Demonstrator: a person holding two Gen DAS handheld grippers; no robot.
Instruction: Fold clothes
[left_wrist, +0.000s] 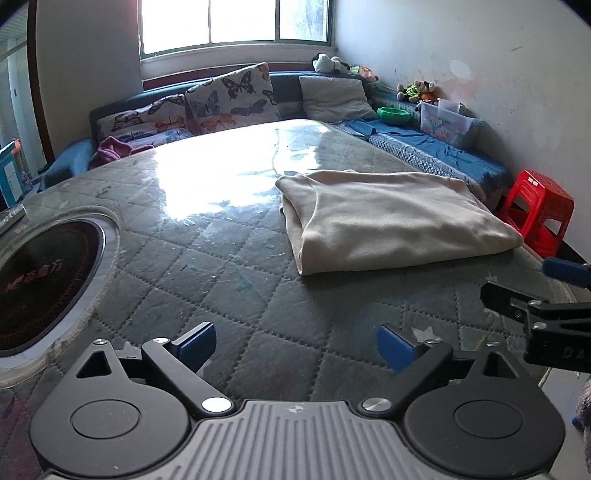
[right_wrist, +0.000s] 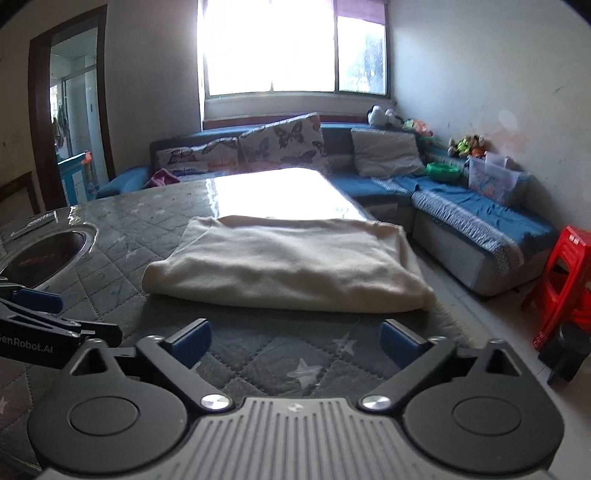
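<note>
Black hand-held gripper (left_wrist: 295, 347) arms with blue pads (right_wrist: 194, 341); silver screws; ribbed grey body; white lettering

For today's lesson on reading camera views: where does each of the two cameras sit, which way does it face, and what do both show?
Left wrist: on the left gripper, jaws open, looking across the quilted table towards the window; the right gripper enters at its right edge.
Right wrist: on the right gripper, jaws open, facing the folded cream garment; the left gripper shows at its left edge.
Shared: garment, table, blue sofa, red stool.
</note>
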